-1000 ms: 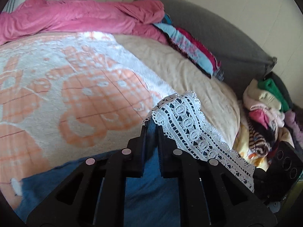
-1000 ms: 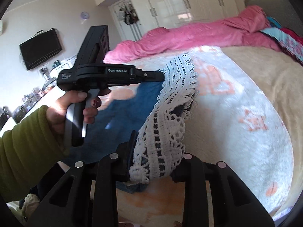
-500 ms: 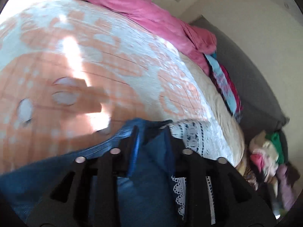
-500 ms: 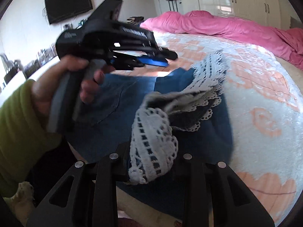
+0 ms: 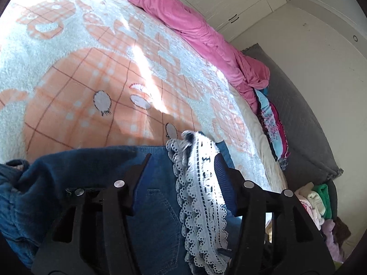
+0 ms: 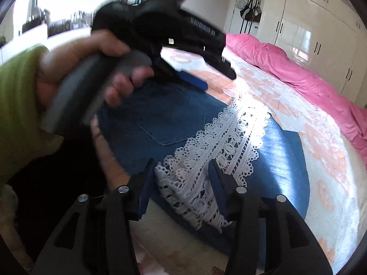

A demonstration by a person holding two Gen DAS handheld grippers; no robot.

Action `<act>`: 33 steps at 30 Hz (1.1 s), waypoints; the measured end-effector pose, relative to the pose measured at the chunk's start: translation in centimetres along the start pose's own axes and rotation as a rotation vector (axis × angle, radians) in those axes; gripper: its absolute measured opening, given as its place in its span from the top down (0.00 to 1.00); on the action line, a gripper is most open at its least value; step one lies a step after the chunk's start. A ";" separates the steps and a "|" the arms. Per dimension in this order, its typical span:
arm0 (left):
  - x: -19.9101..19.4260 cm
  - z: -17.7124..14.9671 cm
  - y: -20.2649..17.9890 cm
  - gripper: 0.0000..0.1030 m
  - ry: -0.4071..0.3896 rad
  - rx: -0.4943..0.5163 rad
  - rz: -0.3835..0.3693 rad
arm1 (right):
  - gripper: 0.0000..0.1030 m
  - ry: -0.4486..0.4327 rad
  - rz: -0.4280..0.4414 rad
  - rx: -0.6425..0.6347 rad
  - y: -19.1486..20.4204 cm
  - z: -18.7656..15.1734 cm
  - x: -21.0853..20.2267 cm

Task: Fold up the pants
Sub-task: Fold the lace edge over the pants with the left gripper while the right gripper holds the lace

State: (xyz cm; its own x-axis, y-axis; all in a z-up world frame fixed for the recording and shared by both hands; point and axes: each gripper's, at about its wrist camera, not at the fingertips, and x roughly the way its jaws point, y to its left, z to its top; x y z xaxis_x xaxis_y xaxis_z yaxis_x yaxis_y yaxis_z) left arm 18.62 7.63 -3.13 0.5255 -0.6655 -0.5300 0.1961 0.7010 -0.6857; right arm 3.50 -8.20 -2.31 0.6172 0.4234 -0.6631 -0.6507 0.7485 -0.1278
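Note:
Blue denim pants [image 6: 174, 116] with a white lace hem [image 6: 220, 142] lie folded on the orange-and-white blanket [image 6: 321, 160]. My right gripper [image 6: 181, 162] hovers low over the lace end; its jaws are opening and the lace lies loose between them. In the left wrist view the lace strip [image 5: 201, 183] rests against one finger of my left gripper [image 5: 182, 160], over the denim [image 5: 156, 206]. Those jaws are also opening, with a clear gap on the other side. A hand in a green sleeve [image 6: 20, 96] holds the left gripper [image 6: 218, 80] above the far edge of the pants.
A pink duvet [image 5: 195, 27] is bunched along the far side of the bed. Folded colourful clothes [image 5: 273, 123] sit by a grey headboard [image 5: 302, 123], with a clothes pile [image 5: 316, 204] beyond the bed's corner. White wardrobes [image 6: 316, 23] line the wall.
Both grippers carried the lace leg end across and down onto the denim, then spread their jaws. The lace, earlier pinched and hanging, now lies slack on the pants.

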 end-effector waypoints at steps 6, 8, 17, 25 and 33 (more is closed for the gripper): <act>2.1 0.2 -0.7 0.43 0.057 0.022 0.003 | 0.44 -0.036 -0.014 0.041 -1.7 -1.3 -2.1; 3.2 0.4 -0.7 0.42 0.080 0.020 0.020 | 0.44 -0.025 0.004 0.049 -1.5 -1.7 -2.1; 6.7 0.9 -1.5 0.80 0.146 0.059 0.128 | 0.70 0.053 0.011 0.054 0.9 -1.2 -0.3; 3.9 0.7 -0.8 0.89 0.070 0.043 0.085 | 0.83 -0.013 0.094 0.046 1.1 0.3 -1.9; 4.7 0.1 0.8 0.84 0.084 0.038 0.118 | 0.72 0.041 0.134 0.033 1.9 0.0 0.4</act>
State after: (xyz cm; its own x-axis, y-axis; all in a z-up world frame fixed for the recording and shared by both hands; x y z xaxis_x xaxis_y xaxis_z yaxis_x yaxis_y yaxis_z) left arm 21.37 5.12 -6.10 0.4760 -0.5958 -0.6469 0.1692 0.7839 -0.5974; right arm 2.53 -6.65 -2.80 0.5064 0.5000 -0.7025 -0.7108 0.7033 -0.0117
